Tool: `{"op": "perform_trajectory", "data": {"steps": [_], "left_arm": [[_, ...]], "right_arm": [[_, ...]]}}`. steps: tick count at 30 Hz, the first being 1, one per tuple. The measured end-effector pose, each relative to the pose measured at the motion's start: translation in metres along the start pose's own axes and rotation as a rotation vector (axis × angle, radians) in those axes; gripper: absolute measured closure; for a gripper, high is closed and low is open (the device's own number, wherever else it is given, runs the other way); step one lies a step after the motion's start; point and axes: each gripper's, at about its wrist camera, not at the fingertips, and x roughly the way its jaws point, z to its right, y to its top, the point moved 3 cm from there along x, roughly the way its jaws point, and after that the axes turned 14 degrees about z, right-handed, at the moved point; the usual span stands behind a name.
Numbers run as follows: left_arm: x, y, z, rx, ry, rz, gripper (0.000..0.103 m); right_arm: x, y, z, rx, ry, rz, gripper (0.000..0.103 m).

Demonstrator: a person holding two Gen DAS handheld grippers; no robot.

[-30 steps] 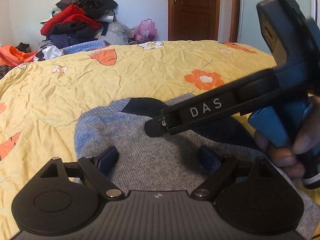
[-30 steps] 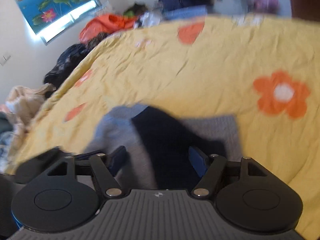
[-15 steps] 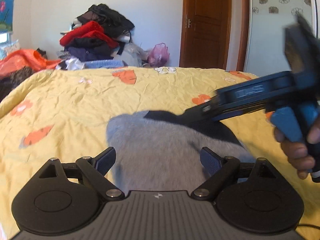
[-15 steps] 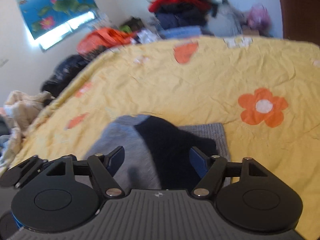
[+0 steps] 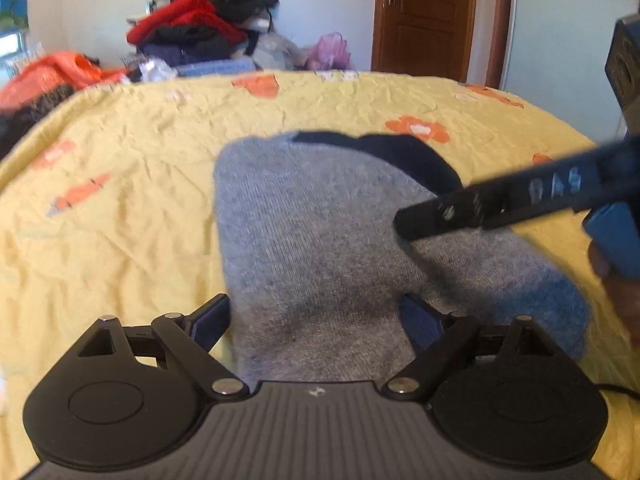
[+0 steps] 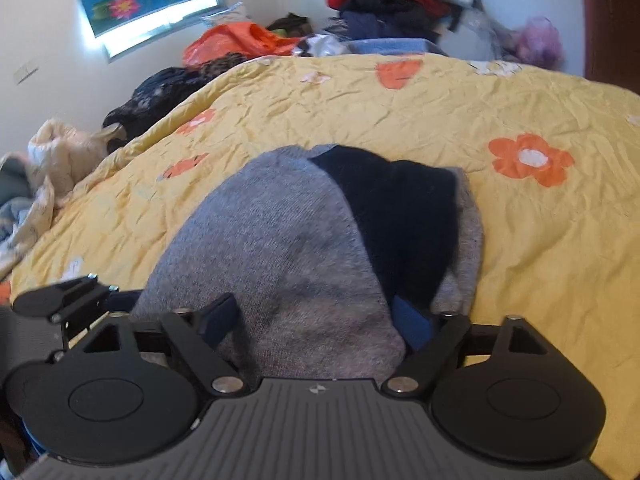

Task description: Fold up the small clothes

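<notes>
A small grey knitted sweater (image 5: 320, 240) with a dark navy panel (image 6: 400, 220) lies folded on a yellow bedspread (image 5: 140, 168) printed with orange flowers, its near end right below both cameras and its far end reaching toward the middle of the bed. In the left wrist view the left gripper (image 5: 316, 320) hangs over the near part of the sweater with its 2 blue-padded fingers (image 5: 210, 320) spread wide, the grey knit showing between them and no cloth pinched by either pad. The right gripper (image 6: 320, 320) likewise sits above the near end of the garment; its jaws have just been closing a little yet stand well apart, with the grey fabric and the edge of the navy panel lying between the pads and neither pad seen pressing on it. From the left wrist view, 1 black finger of the right gripper crosses in from the right over the sweater, and part of the hand (image 5: 616, 280) gripping its blue handle shows at the right edge. Beyond the far edge of the bed sits a pile of clothes (image 5: 200, 28) topped with red and black garments, an orange cloth (image 6: 240, 42) to its left, and a brown wooden door (image 5: 424, 16) to the right.
</notes>
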Motion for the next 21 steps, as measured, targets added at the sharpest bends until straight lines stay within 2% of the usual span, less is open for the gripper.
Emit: {"op": "perform_trajectory", "data": {"steps": [2,4,6,8,9,10,13,16,19,21], "left_arm": [[-0.019,0.007,0.007,0.025,-0.02,0.069,0.011],[-0.03,0.009,0.014,0.021,-0.058,0.107,0.011],[-0.025,0.004,0.021,0.016,-0.098,0.079,0.011],[-0.008,-0.01,0.026,0.021,-0.107,-0.01,0.011],[-0.003,-0.017,0.026,0.037,-0.087,-0.007,0.01],[-0.005,-0.019,0.026,0.051,-0.078,0.019,0.01],[-0.018,-0.013,0.024,0.031,-0.079,0.027,0.01],[-0.029,-0.015,0.015,0.019,-0.042,0.046,0.01],[-0.031,-0.024,0.005,-0.023,0.043,0.02,0.01],[-0.036,-0.028,-0.002,-0.081,0.072,0.017,0.01]], "right_arm": [[-0.019,0.004,-0.002,0.057,0.052,0.057,0.024],[-0.027,0.0,-0.006,0.082,0.069,0.066,0.022],[-0.022,-0.012,-0.009,0.102,0.086,0.028,0.022],[-0.009,-0.029,-0.004,0.134,0.095,-0.022,0.022],[-0.011,-0.032,-0.004,0.125,0.111,0.015,0.022],[-0.013,-0.032,-0.004,0.123,0.112,0.008,0.022],[-0.029,-0.025,-0.008,0.128,0.087,-0.014,0.023],[-0.055,-0.026,-0.012,0.055,0.026,0.024,0.02],[-0.076,-0.038,-0.014,-0.068,-0.108,0.064,0.015],[-0.085,-0.052,-0.013,-0.094,-0.19,0.069,0.013]]}}
